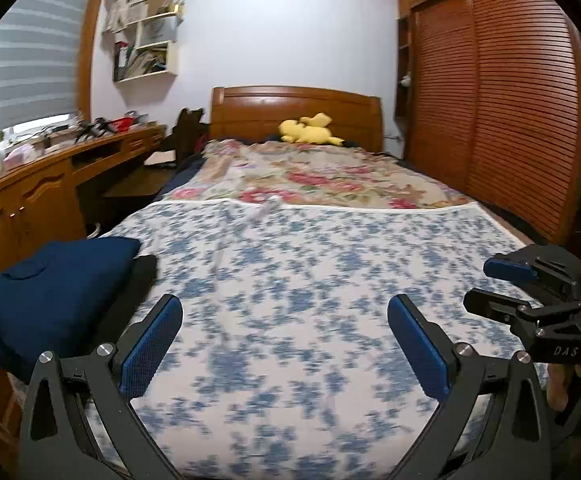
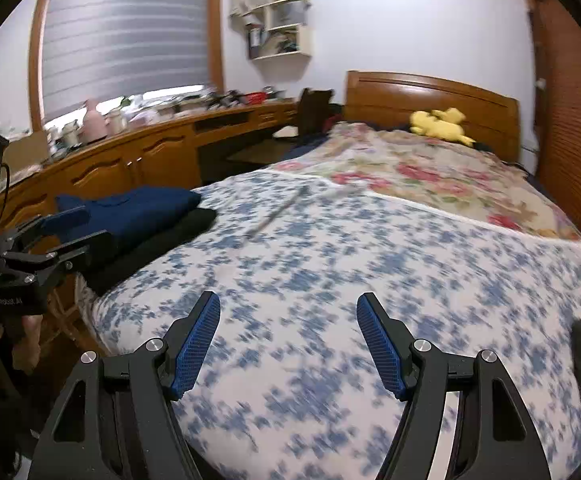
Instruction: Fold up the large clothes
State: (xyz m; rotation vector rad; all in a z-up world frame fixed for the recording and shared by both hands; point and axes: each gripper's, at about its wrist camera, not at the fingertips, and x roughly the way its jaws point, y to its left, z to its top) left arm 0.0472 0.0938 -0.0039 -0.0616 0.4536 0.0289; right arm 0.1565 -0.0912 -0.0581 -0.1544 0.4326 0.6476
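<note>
On the bed's left edge the folded navy garment point(image 1: 50, 280) lies atop a black one point(image 2: 158, 248), nearer our released, empty left gripper point(image 1: 286, 340), while our right gripper point(image 2: 288, 340), marked "DAS", hangs spread and empty over the blue-flowered sheet point(image 1: 310, 280).

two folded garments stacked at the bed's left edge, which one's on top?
The navy blue folded garment is on top. The black folded garment lies under it, only its edge showing along the blue floral sheet.
</note>
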